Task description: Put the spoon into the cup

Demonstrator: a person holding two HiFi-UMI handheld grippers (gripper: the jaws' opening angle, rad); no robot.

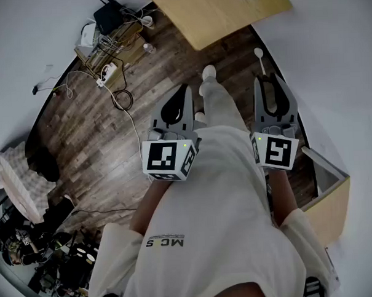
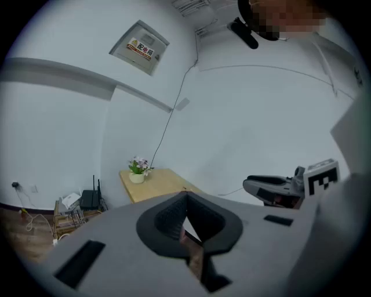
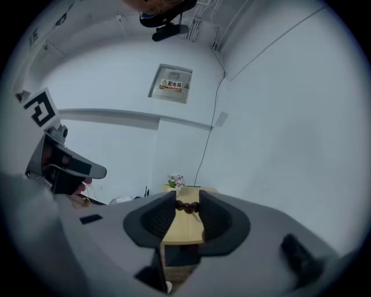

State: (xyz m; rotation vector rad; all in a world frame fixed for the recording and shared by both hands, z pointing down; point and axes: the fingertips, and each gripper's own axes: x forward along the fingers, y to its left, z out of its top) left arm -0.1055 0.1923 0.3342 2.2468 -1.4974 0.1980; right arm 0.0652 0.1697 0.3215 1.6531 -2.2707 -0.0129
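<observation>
A light wooden table carries a small potted flower; cables lie on the plank floor.

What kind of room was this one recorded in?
Probably a sparse office or lab room: white walls with an electrical box, a wood-plank floor, a light wooden table, and a router with loose cables.

Sparse lab-like room: white walls, plank floor, wooden table, router, tangled cables.
</observation>
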